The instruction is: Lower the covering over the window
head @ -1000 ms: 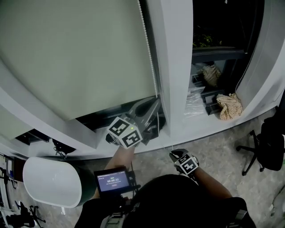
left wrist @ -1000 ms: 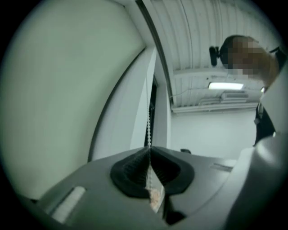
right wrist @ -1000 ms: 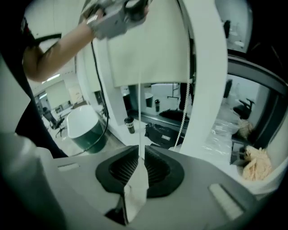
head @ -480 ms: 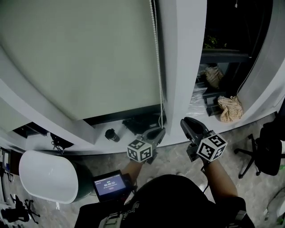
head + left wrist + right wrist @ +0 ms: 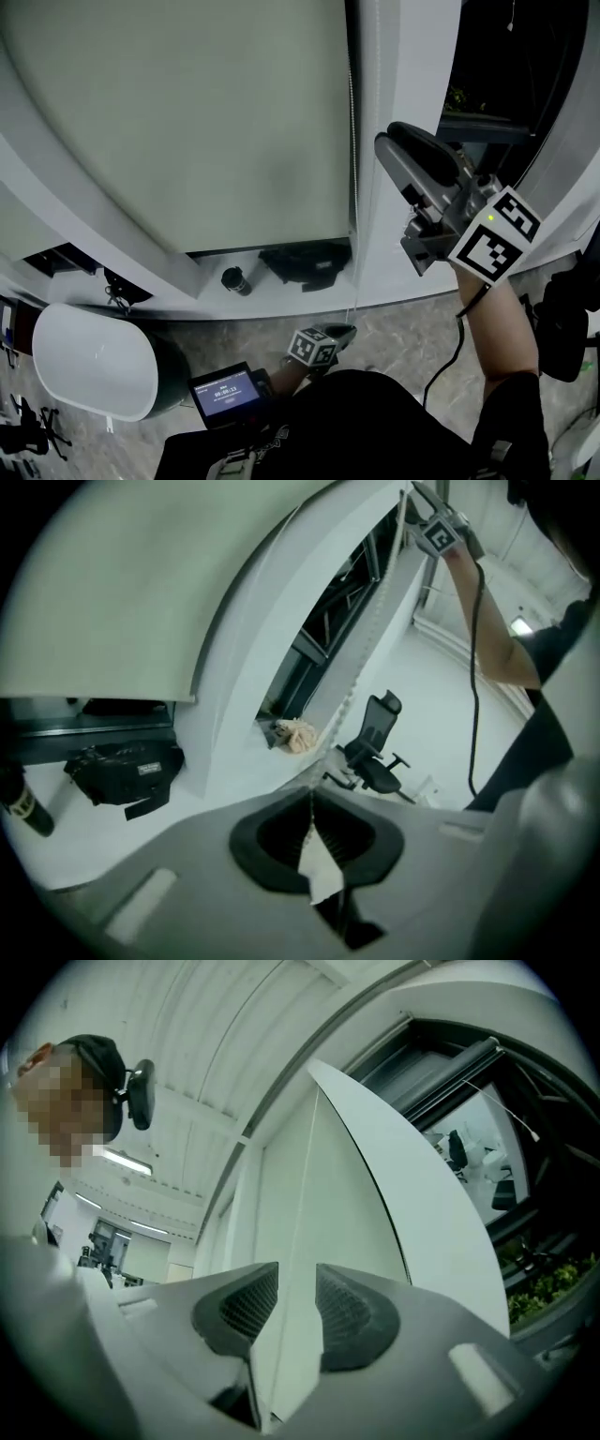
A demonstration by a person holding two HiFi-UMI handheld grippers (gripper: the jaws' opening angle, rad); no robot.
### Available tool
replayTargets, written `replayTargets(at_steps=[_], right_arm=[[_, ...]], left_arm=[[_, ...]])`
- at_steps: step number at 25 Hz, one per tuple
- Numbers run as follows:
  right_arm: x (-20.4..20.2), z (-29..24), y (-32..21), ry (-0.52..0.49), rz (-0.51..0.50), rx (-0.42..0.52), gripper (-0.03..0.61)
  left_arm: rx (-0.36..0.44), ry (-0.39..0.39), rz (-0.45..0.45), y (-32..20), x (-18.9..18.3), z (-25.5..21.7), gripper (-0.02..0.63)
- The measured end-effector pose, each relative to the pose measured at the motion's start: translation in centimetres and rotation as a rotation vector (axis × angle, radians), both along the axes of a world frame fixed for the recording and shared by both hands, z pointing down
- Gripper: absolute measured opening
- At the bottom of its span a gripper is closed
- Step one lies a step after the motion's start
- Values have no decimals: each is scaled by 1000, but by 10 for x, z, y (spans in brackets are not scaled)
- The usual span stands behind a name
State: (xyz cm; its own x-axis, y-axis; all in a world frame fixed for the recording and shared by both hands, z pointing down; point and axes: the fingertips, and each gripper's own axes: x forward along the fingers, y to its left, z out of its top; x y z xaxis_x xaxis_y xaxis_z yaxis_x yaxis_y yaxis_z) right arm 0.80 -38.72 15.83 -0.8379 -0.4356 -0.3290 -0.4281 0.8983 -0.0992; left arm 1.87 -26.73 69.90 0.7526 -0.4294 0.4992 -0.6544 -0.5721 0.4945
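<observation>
Left gripper (image 5: 339,333): clamped on the bead chain (image 5: 354,197), low at 6 o'clock, to drag it down.
Right gripper (image 5: 401,155): jaws just opened, pinching nothing, up at 3 o'clock, likely for the next pull.
Roller blind (image 5: 187,122): 11 o'clock, bottom edge nearly down.

The blind (image 5: 187,122) and its bead chain (image 5: 353,141) ran off the head view's top edge; a small dark cylinder (image 5: 236,280) on the sill (image 5: 272,302) was too small to identify
</observation>
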Motion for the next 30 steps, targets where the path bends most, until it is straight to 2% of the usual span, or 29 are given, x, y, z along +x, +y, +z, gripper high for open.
replayTargets(at_steps=[4,5,6,8,10,13,15,20,23,25,28,30], right_arm=[[-27,-40,-5,81,-52,6,120],[-32,-44,-7,118,-45,8,97],[-36,-45,-10,155,-36,11,27],[-41,-45,-14,207,-18,36,19],[-39,-43,-16,253,43,112,17],[-38,-16,-20,425,150,264,17],[-36,26,-28,519,188,288,17],[-6,147,-51,562,186,50,17],[6,174,-52,527,198,-22,17],[10,176,-51,509,206,-31,17],[11,178,-55,522,220,-20,17],[15,180,-60,523,232,-32,17]], left_arm=[[28,-9,28,10,-1,-8,9],[35,-5,33,13,0,-9,9],[39,1,35,16,1,-9,9],[36,14,33,21,2,-7,9],[38,40,31,25,-1,-12,13],[127,110,0,22,-14,-32,14],[218,162,-81,12,-33,-49,14],[452,226,-323,-13,-94,-116,72],[541,227,-407,-22,-126,-148,106],[559,241,-425,-25,-140,-155,147],[545,236,-425,-23,-154,-148,216],[511,248,-492,-21,-177,-140,227]])
